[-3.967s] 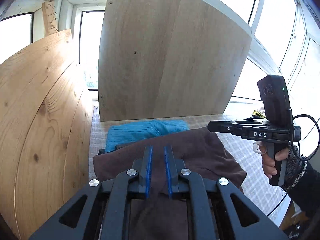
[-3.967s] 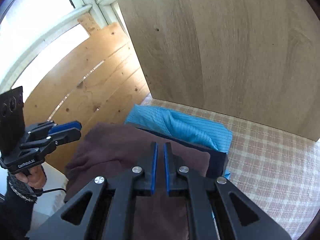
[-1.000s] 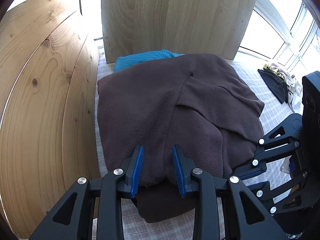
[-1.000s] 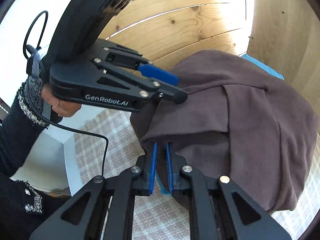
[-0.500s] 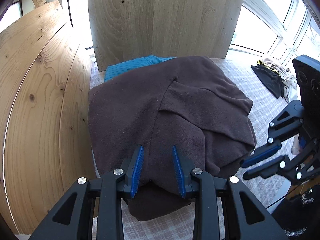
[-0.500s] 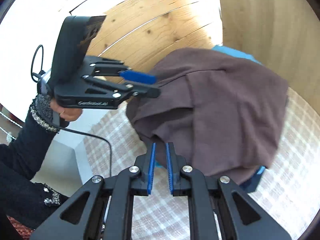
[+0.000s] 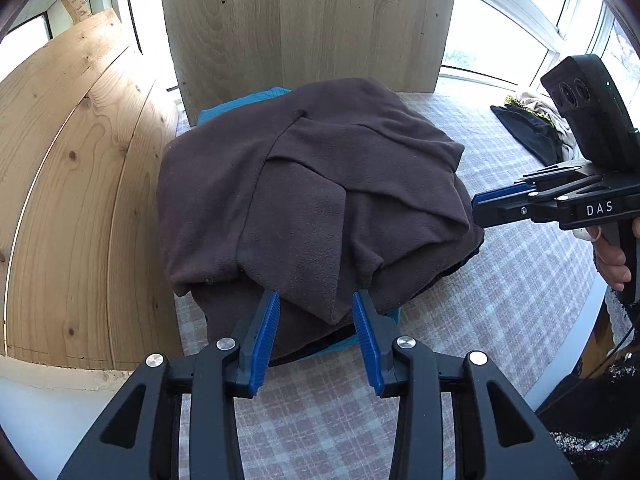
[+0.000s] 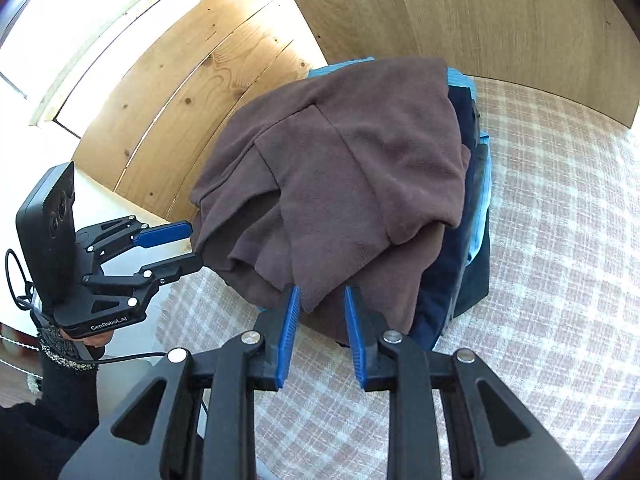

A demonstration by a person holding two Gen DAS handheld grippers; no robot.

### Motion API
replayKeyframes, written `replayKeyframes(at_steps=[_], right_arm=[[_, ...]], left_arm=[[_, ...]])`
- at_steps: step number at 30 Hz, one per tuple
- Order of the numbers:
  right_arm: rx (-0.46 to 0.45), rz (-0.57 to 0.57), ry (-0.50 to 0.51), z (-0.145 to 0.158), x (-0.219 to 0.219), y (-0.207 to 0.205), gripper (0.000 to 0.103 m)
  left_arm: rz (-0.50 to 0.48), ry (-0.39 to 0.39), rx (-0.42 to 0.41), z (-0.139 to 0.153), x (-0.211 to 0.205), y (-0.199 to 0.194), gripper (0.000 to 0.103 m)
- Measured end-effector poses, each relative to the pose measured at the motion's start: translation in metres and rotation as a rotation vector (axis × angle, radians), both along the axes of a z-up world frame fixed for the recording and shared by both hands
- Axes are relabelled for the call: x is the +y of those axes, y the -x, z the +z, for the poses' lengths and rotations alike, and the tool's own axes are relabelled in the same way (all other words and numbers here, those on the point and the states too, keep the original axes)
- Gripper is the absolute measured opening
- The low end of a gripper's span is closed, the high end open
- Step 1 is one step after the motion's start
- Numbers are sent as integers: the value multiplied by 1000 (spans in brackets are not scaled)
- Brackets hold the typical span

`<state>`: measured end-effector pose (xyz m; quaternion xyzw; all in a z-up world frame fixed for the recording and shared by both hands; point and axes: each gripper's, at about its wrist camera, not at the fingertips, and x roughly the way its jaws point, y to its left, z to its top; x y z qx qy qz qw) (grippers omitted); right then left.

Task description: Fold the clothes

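Observation:
A folded brown fleece garment [image 7: 304, 184] [image 8: 360, 152] tops a stack with a light blue piece [image 7: 240, 106] and a navy piece [image 8: 444, 280] under it. My left gripper [image 7: 318, 310] stands at the stack's near edge with its jaws opening; a brown corner hangs between the pads without being pressed. My right gripper [image 8: 321, 300] is at the stack's other near side, jaws opening too, with the brown hem loose between its pads. In each wrist view the other gripper shows beside the pile: the right one [image 7: 492, 208] and the left one [image 8: 176, 244].
The stack lies on a checked tablecloth [image 7: 520, 280] [image 8: 560, 240]. Wooden boards [image 7: 80, 160] stand close along the left and another board [image 7: 304, 20] behind the pile. More clothes [image 7: 532, 132] lie at the far right near the windows. The table's edge runs by the hands.
Both grippers have drawn back a little from the brown garment and their jaws stand wider. The right gripper has rolled and let go of the hem it pinched.

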<state>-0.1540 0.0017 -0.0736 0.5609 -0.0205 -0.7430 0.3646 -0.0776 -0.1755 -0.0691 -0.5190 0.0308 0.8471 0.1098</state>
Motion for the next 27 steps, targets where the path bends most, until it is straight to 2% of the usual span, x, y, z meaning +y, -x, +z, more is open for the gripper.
replayKeyframes(at_steps=[4, 6, 7, 8, 10, 13, 18, 23, 25, 27], right_arm=[[24, 17, -67, -8, -20, -1, 25], [55, 32, -82, -8, -25, -4, 25], [65, 36, -86, -9, -26, -4, 25], [68, 33, -86, -9, -25, -4, 23], [72, 29, -91, -10, -21, -2, 8], [60, 32, -68, -5, -13, 2, 6], [135, 33, -134, 6, -9, -3, 6], [81, 126, -222, -12, -25, -13, 8], [67, 171, -206, 1, -21, -18, 9], [63, 182, -129, 20, -8, -21, 9]], left_arm=[[-11, 38, -35, -10, 6, 11, 40], [-21, 75, -48, -15, 11, 13, 34], [-23, 85, -52, -16, 11, 14, 26], [-22, 78, -53, -16, 10, 14, 24], [-23, 67, -46, -14, 7, 13, 19], [-37, 97, -26, -10, 6, 10, 12], [-69, 163, -11, -10, 10, 5, 11], [-106, 195, -22, -17, 15, 3, 11], [-104, 183, -16, -12, 12, 2, 13], [-103, 156, -5, -1, 5, -4, 17]])
